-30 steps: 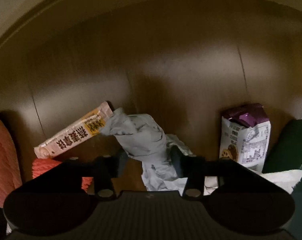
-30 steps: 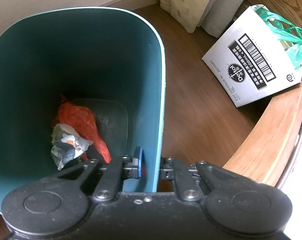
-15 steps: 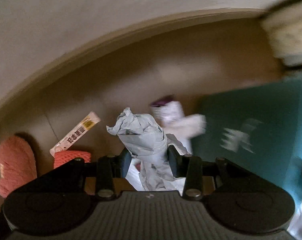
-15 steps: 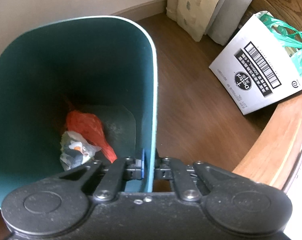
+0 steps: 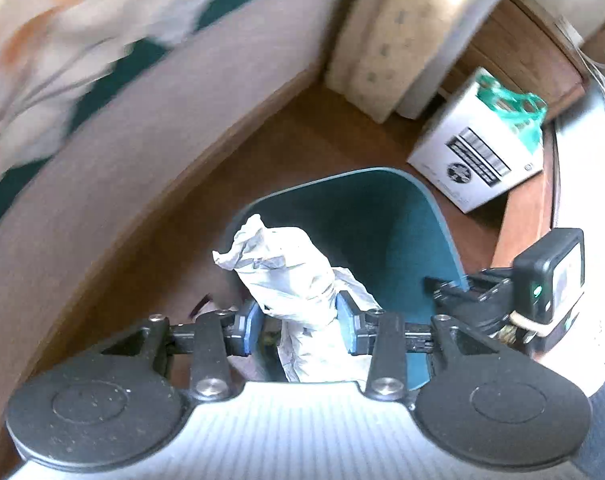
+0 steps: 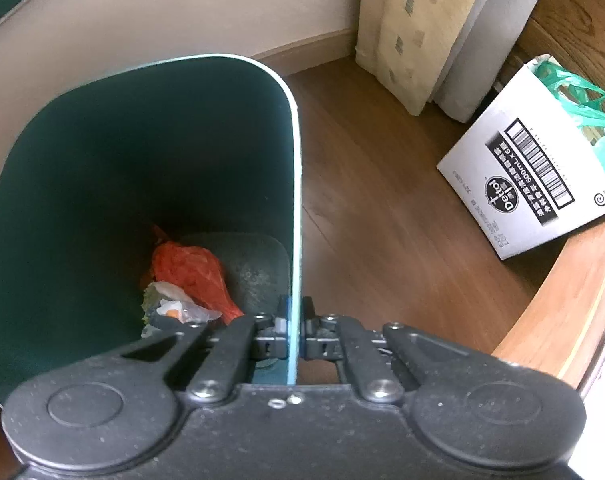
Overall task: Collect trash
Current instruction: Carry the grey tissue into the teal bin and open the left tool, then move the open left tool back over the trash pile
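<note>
My left gripper point(image 5: 298, 318) is shut on a crumpled white paper wad point(image 5: 290, 276) and holds it above the open mouth of the teal trash bin point(image 5: 398, 236). My right gripper point(image 6: 295, 330) is shut on the bin's right wall point(image 6: 296, 216) at the rim. Inside the bin lie a red plastic bag point(image 6: 190, 270) and a clear wrapper point(image 6: 174, 308). The right gripper also shows in the left wrist view point(image 5: 450, 284), clamped on the bin's edge.
A white Dettol carton point(image 6: 542, 184) with a green plastic bag point(image 6: 582, 100) stands on the wood floor to the right. Curtains point(image 6: 414, 20) hang behind it. A beige wall and skirting run behind the bin. A curved wooden edge point(image 6: 562, 312) is at right.
My left gripper has lifted the paper wad off the dark floor and swung it right, over the bin. The right gripper has closed fully onto the bin wall.
</note>
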The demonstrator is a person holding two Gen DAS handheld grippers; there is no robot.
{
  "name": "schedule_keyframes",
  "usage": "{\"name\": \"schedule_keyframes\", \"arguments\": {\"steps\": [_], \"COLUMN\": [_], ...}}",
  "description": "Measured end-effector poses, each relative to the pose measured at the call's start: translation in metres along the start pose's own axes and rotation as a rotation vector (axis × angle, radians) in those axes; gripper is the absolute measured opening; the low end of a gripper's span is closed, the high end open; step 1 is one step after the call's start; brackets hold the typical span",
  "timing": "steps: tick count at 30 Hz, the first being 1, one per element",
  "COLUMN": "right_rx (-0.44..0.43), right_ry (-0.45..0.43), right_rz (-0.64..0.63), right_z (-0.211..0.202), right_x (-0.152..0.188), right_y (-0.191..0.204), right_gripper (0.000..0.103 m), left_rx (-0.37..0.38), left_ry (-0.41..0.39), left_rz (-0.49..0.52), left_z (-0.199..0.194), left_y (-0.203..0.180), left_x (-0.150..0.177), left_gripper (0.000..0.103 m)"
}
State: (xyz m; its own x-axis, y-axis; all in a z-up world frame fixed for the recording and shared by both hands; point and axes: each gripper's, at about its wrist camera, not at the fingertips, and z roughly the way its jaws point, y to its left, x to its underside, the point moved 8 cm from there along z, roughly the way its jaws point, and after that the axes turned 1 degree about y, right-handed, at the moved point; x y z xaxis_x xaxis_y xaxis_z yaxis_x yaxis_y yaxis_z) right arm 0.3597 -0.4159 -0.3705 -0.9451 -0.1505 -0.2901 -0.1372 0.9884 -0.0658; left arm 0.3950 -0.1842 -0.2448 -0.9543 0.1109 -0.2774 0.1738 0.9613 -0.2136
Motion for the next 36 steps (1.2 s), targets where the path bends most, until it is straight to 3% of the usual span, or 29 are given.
{"name": "schedule_keyframes", "arguments": {"steps": [7,13,17,20,22,23,30,36], "right_rx": [0.006,0.011,0.010,0.011,0.010,0.011,0.019,0.021], "right_ry": [0.002,0.001,-0.001,0.000,0.000,0.000,0.007,0.009], "right_rz": [0.013,0.009,0.009,0.010,0.010,0.008,0.010,0.013], "right_z": [0.002,0.001,0.000,0.000,-0.001,-0.001,0.001,0.001], "right_x": [0.000,0.001,0.001,0.001,0.001,0.001,0.000,-0.001], "right_y": [-0.002,0.000,0.001,0.001,0.001,0.001,0.001,0.001], "right_gripper": [0.002,0.002,0.002,0.002,0.002,0.002,0.002,0.002], "left_rx": [-0.030,-0.016,-0.040,-0.044,-0.031,-0.026,-0.039,-0.006], "left_ry": [0.086,0.184,0.202,0.200,0.192,0.184,0.135,0.100], "left_rz": [0.069,0.045,0.075,0.095,0.099,0.101,0.157,0.116], "left_z": [0.079,0.123,0.139,0.142,0.138,0.135,0.111,0.072], "left_y": [-0.037,-0.044,-0.048,-0.051,-0.051,-0.050,-0.040,-0.016], "left_x": [-0.011,-0.005,0.000,0.001,0.003,0.003,0.006,0.018], "left_gripper": [0.038,0.038,0.040,0.044,0.060,0.062,0.062,0.062]}}
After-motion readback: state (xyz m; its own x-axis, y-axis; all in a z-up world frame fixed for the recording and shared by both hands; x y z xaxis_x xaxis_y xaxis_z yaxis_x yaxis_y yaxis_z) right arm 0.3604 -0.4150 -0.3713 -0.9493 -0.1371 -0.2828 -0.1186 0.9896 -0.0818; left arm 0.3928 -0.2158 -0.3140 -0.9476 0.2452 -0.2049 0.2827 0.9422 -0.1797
